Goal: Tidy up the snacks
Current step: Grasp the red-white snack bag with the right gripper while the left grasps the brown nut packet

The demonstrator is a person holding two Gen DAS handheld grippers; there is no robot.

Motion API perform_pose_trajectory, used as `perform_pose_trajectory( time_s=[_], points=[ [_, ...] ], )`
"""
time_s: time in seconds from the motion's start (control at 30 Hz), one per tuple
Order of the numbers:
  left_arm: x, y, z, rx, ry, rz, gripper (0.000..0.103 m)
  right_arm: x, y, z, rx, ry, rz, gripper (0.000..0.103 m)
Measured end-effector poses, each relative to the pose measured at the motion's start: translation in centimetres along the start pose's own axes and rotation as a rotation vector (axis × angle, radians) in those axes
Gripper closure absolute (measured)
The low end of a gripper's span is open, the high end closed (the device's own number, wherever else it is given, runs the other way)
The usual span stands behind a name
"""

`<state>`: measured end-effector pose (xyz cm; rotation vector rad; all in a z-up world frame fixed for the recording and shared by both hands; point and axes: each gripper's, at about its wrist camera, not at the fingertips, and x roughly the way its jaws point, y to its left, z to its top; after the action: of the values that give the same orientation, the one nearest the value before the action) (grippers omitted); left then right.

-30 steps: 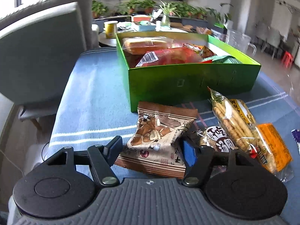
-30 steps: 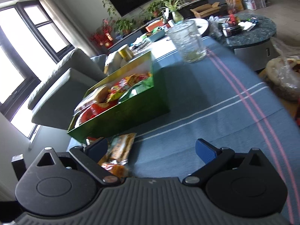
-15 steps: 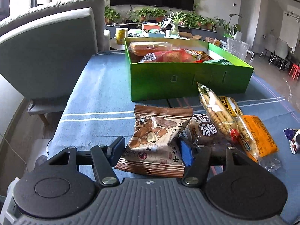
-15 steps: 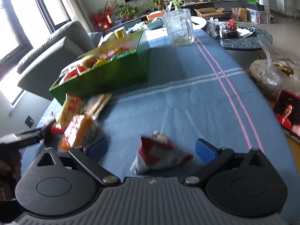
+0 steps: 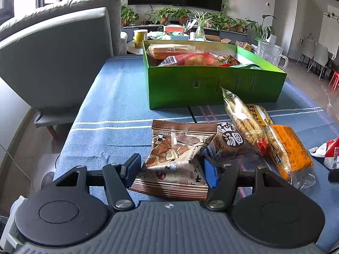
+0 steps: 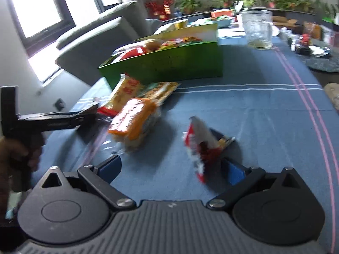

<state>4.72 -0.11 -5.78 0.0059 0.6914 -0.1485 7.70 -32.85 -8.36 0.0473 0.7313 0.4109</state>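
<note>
A green box [image 5: 214, 84] holding several snack packs stands on the blue tablecloth; it also shows in the right wrist view [image 6: 169, 65]. A brown nut pack [image 5: 175, 158] lies flat between the fingers of my left gripper [image 5: 171, 169], which is open with its jaws on either side of the pack. Beside it lie a dark round-label pack [image 5: 231, 141], a biscuit-stick pack [image 5: 241, 116] and an orange pack [image 5: 290, 148]. My right gripper [image 6: 173, 169] is open; a red-and-white pack [image 6: 201, 144] lies between its fingers, close to the right one.
A grey sofa [image 5: 55, 57] stands left of the table. A glass jug [image 6: 257, 29] stands behind the box to the right. A yellow can [image 5: 140, 38] and plants sit beyond. The left gripper's body [image 6: 48, 121] shows at the left of the right wrist view.
My right gripper swung down and left toward the red-and-white pack, which now lies between its fingers. My left gripper levelled out but stays around the brown nut pack.
</note>
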Motion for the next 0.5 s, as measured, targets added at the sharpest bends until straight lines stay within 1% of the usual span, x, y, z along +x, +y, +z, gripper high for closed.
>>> perform_pose_trajectory(
  time_s=[0.17,0.2,0.27,0.37,0.5],
  points=[
    [0.2,0.2,0.1,-0.020,-0.002,-0.003,0.042,0.5,-0.6,0.2,0.045,-0.042,-0.086,0.026],
    [0.2,0.2,0.0,-0.025,-0.003,-0.004,0.040,0.7,-0.6,0.3,0.042,-0.046,-0.106,0.026],
    [0.4,0.3,0.0,-0.038,0.003,-0.009,0.036,1.1,-0.3,0.4,0.024,-0.051,-0.150,0.026],
    [0.6,0.3,-0.1,-0.035,-0.002,-0.002,0.033,1.3,0.2,0.4,-0.019,-0.054,-0.219,0.026],
    [0.8,0.2,0.0,-0.022,-0.004,0.011,0.032,1.3,0.3,0.2,-0.058,-0.058,-0.255,0.026]
  ],
)
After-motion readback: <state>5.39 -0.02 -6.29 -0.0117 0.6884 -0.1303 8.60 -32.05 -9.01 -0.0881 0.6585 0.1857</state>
